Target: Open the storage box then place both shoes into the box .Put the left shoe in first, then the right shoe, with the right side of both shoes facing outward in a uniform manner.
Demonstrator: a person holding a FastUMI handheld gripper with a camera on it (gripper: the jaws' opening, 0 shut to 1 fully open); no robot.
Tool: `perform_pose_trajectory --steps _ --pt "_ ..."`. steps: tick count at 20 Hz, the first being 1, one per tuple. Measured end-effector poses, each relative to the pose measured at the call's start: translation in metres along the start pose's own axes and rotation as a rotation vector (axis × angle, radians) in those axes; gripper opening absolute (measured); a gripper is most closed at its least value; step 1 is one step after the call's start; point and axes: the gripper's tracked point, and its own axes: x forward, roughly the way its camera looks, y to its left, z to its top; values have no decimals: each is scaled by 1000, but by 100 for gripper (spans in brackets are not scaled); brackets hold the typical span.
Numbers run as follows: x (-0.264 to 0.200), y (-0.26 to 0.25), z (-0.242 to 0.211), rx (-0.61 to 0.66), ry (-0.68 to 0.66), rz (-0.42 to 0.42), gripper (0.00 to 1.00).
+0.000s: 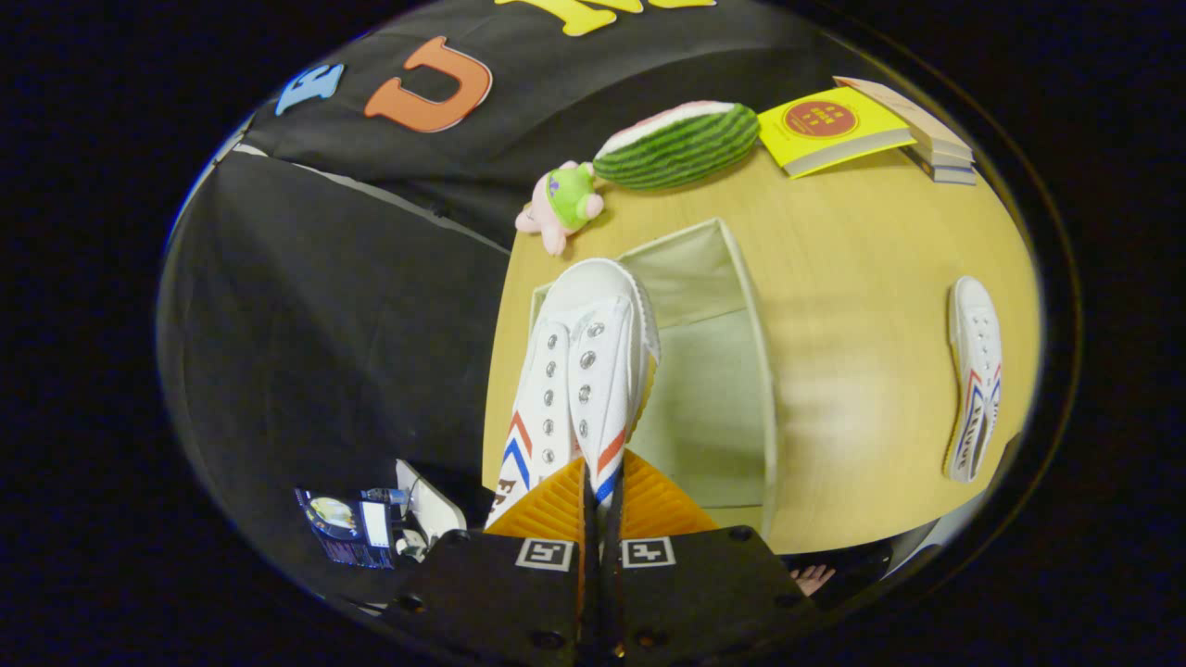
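Observation:
My gripper (602,496) is shut on a white canvas shoe (579,371) with red and blue stripes, both fingers pinching its heel end. The shoe points away from me, its toe reaching over the near left part of the open beige fabric storage box (732,371). It hangs above the box's left wall and interior. The box stands on the wooden table (862,306), its inside bare where I can see it. The second white shoe (975,375) lies on its side on the table, well to the right of the box.
Beyond the box lie a watermelon-slice plush (681,144) and a small pink and green plush toy (563,204). A yellow book (829,128) and a stack of books (931,139) sit at the table's far right. Black cloth hangs left of the table edge.

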Motion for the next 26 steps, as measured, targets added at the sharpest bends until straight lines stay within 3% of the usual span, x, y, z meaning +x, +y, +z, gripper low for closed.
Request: perform_pose_trajectory --steps 8,10,13,15,21,26 --pt "46 2 -11 34 49 -11 9" --pt "53 9 -11 3 49 31 30" --pt "43 18 -8 -72 27 53 80" --pt "31 19 -6 -132 -10 44 90" --pt "-28 14 -1 -253 -131 18 94" --pt "-91 -33 3 -275 -216 -57 94"
